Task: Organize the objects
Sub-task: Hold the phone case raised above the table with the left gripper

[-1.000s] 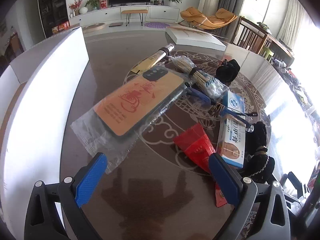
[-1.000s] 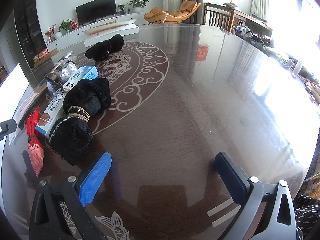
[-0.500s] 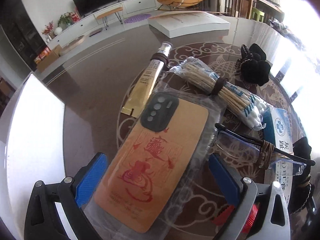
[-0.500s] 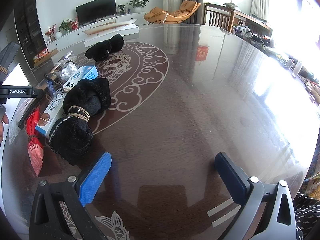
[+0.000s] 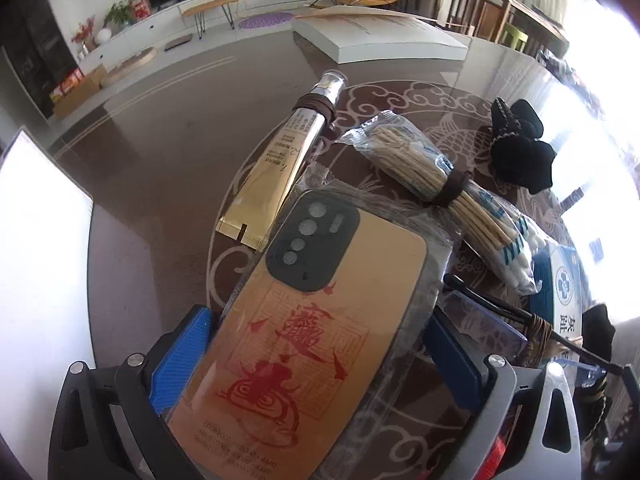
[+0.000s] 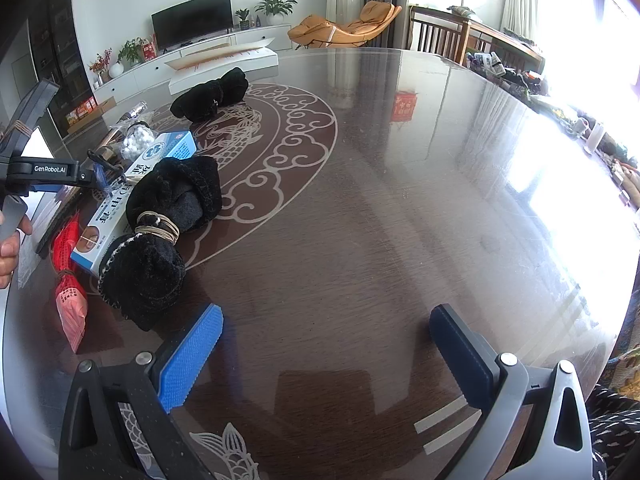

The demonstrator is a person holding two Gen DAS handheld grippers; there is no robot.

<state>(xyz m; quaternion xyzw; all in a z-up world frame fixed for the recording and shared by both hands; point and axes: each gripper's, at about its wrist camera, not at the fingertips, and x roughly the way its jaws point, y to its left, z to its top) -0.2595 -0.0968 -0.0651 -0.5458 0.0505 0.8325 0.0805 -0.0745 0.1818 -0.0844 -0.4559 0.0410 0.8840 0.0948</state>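
In the left wrist view, an orange phone case (image 5: 316, 340) sealed in a clear plastic sleeve is seen filling the lower centre of the frame, lying lengthwise between the two fingers of the left gripper (image 5: 320, 356). The jaws are held wide apart, one blue pad at each long edge of the sleeve; whether the pads touch the plastic cannot be told. Above the case, a gold tube (image 5: 280, 172) is shown at upper centre, and a bundle of cotton swabs (image 5: 452, 192) tied with a brown band lies to its right. A black knitted item (image 5: 524, 156) is seen at the upper right, and folded glasses (image 5: 512, 320) at the right edge.

In the right wrist view, the right gripper (image 6: 326, 356) is seen over the bare dark table (image 6: 400, 220), its jaws spread wide with nothing between them. Only this view shows a banded black sock bundle (image 6: 160, 236) at centre left, a blue and white medicine box (image 6: 116, 208) under it, and a red mesh packet (image 6: 68, 280) at the left edge. The phone case is not made out here.
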